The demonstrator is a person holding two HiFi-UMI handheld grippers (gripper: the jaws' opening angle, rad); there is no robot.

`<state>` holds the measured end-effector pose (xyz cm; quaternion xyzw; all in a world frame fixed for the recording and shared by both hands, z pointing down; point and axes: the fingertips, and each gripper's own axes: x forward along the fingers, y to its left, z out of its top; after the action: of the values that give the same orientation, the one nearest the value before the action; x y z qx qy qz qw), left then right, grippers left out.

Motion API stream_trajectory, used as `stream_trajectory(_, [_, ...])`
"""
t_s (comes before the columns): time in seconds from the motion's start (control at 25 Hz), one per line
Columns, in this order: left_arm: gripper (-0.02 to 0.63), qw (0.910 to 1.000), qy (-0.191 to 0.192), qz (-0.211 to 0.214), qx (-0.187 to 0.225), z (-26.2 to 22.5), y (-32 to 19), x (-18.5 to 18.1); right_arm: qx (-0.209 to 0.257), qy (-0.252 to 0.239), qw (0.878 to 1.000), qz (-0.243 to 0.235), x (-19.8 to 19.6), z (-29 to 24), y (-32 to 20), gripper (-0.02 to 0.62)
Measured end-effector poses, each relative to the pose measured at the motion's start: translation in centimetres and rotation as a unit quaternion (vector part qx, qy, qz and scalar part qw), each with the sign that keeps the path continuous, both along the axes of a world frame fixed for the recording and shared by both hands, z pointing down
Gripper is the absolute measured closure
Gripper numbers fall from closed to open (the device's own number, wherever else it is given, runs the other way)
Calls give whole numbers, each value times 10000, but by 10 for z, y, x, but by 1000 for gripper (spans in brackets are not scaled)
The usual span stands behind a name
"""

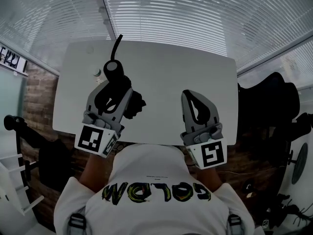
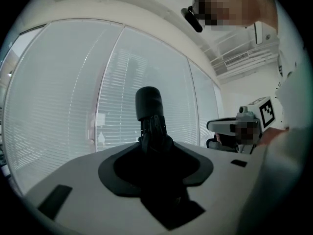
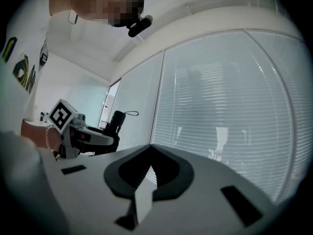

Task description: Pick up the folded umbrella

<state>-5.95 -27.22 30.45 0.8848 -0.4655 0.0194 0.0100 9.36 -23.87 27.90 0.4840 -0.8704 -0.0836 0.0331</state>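
Closest to the lens, the person's white shirt (image 1: 146,165) is filling the bottom of the head view, and both claws are reaching out from it over the white bench (image 1: 161,72).

At centre left of that frame, the left claw (image 1: 117,84) is gripping the folded umbrella (image 1: 112,68). The umbrella's long axis is running from lower right to upper left. Its rounded handle is pointing toward the top of the frame and the window blinds (image 1: 171,13), and its strap (image 1: 117,45) is trailing on upward. In the left gripper view the black umbrella (image 2: 149,104) is sticking up out of the left claw (image 2: 155,146), whose jaws are standing partly apart and pressing on the bunched fabric.

At centre right of the head view, the right claw (image 1: 191,96) is hanging over the bench. In its own view the right claw (image 3: 150,148) is showing its tips meeting, gripping nothing.
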Motion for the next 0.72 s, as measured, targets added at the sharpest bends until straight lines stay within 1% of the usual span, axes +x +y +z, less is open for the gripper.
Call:
stream_trajectory(0.2, [413,9998,52,-84,191,-18,13,-4,-25,-7,10000,0,4,1,4,584])
stream_trajectory(0.44, [413,9995,49,-30,317,-30,21,0,-165,20,9999,-17,7,5,6,584])
stream_trajectory(0.72, [413,9995,28,-24,318,-33,23,2,-175,45,9998,-16,8,5,8,584])
